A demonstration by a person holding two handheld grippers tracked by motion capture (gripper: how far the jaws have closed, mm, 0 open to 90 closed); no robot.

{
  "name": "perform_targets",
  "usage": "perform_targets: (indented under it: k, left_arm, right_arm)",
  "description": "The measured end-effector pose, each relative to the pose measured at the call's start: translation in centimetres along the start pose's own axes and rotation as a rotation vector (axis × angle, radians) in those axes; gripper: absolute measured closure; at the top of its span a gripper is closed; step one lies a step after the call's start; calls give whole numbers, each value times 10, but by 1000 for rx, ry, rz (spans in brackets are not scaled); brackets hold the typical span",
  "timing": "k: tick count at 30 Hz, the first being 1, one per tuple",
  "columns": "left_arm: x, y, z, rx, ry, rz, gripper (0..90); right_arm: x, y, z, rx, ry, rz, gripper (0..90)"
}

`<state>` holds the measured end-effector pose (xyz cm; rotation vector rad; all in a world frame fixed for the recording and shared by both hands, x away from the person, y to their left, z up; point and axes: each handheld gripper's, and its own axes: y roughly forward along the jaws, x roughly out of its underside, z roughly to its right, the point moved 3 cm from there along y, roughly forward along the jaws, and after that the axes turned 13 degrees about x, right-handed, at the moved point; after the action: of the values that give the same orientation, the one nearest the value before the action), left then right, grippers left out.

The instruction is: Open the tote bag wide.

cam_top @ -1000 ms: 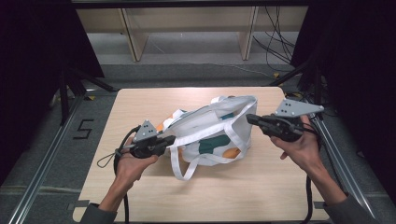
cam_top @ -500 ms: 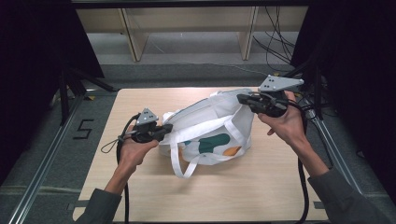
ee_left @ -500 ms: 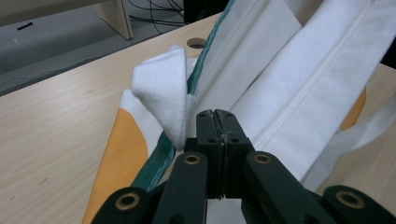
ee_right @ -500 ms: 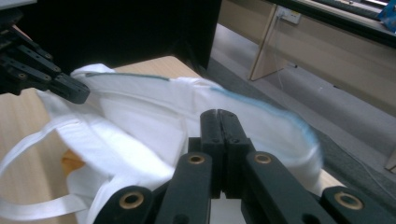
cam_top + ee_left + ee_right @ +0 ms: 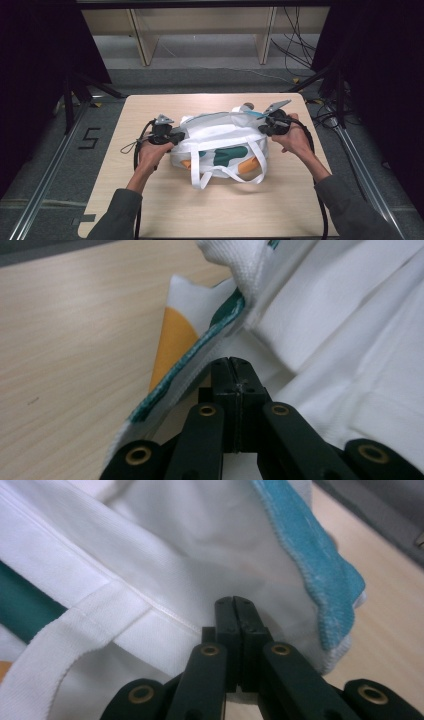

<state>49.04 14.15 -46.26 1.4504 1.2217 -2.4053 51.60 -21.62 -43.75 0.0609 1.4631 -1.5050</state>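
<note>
A white tote bag [image 5: 220, 147] lies lengthwise across the counter [image 5: 150, 210], between the left hand-held gripper [image 5: 175, 136] and right hand-held gripper [image 5: 264, 127], each pinched shut on one end.

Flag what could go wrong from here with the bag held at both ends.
1. Both grips look thin: the left gripper and right gripper are shut on just the edge fabric of the white bag, so either end might slip free.
2. The loose handle straps lie on the table and could snag or drag if the bag is moved.
</note>
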Motion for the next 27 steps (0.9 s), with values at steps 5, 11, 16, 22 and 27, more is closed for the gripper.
perform_targets:
  k: [5,11,16,22,27]
  left_arm:
    - [12,7,-15,63,-128,111,894]
    - [-8,-2,8,40,-54,79,892]
    - [-32,8,31,74,27,38,888]
    - [-38,32,25,67,-1,-19,891]
    - [-41,37,19,65,-19,-31,892]
  right_arm:
    - [13,13,-1,-38,106,9,900]
    - [-3,-7,0,-32,81,103,900]
    - [-36,-9,-13,-64,50,208,900]
    - [-39,14,-34,-93,-4,111,900]
    - [-14,-3,-43,-163,-34,82,900]
